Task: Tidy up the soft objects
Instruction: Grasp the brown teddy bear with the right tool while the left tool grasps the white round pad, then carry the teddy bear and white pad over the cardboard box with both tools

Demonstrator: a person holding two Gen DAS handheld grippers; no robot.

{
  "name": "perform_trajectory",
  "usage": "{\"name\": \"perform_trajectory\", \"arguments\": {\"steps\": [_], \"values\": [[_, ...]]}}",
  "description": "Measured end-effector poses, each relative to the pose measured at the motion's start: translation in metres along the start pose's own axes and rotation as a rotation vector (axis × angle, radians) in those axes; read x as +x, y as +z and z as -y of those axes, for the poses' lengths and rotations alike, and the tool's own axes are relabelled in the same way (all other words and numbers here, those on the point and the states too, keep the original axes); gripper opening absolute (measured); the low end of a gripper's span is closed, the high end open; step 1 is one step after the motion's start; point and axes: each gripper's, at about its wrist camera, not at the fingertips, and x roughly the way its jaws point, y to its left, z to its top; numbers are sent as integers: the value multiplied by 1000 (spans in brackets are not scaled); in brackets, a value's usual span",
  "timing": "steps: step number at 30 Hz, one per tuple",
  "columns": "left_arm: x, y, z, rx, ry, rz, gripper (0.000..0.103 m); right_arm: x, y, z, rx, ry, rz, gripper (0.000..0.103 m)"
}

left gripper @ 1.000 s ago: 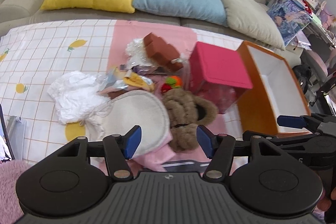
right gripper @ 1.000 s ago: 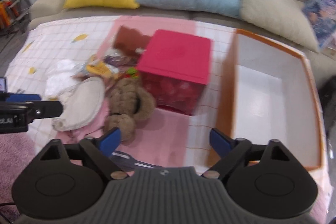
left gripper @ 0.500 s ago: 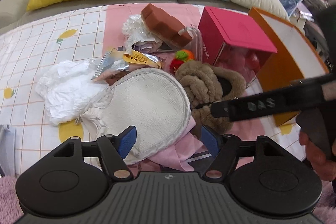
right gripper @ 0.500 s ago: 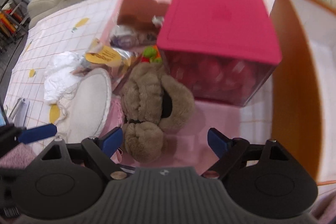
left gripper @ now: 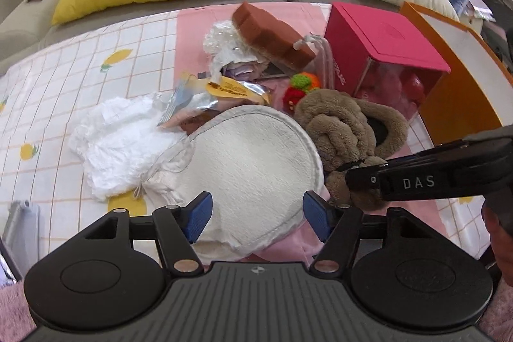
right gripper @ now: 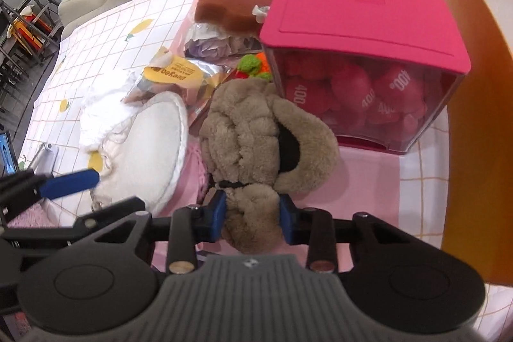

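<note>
The right gripper has its blue fingers clenched on the near lobe of the brown plush slipper, which lies just ahead of them, touching the pink box. The left gripper hangs spread wide, holding nothing, over the cream round pad; white cloth lies beyond its left finger.

tan plush slipper, pink box, prob. cream pad

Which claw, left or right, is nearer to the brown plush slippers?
Right. The right claw is closed around the near end of the brown plush slippers. The left claw is open, off to their left, over the white round pad.
</note>
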Motion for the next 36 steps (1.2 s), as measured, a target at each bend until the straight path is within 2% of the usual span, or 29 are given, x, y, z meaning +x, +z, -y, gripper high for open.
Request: {"name": "perform_trajectory", "arguments": {"steps": [3,5,8,12,15,19,22,25,27,28,29,32,36], "values": [[4,1,11,63,-44,-9,82,0,-1,3,24,10,-4,34],[10,0,18,96,-23,-16,81,0,-1,2,10,5,-4,34],[22,1,16,70,14,-32,75,0,-1,0,-10,-5,0,34],[15,3,7,31,-3,-14,62,1,-1,1,-4,-5,-5,33],[7,5,2,16,-2,9,55,1,-1,2,-11,-4,-7,33],[4,9,-2,20,96,44,48,2,-1,-1,-25,-12,-6,33],[11,12,2,80,149,13,48,3,0,-1,-20,-11,-9,34],[23,10,14,168,169,-26,47,4,0,-1,-24,-12,-10,34],[32,9,17,194,206,-64,33,4,0,-2,-29,-14,-11,34],[35,8,17,195,213,-74,31,4,0,-1,-31,-14,-12,34],[35,7,17,188,206,-74,28,4,0,-1,-34,-13,-12,34],[29,6,17,178,203,-51,6,4,-1,-1,-40,-9,-11,32],[12,10,11,122,173,-20,5,-5,-2,-4,-69,1,12,26]]}}
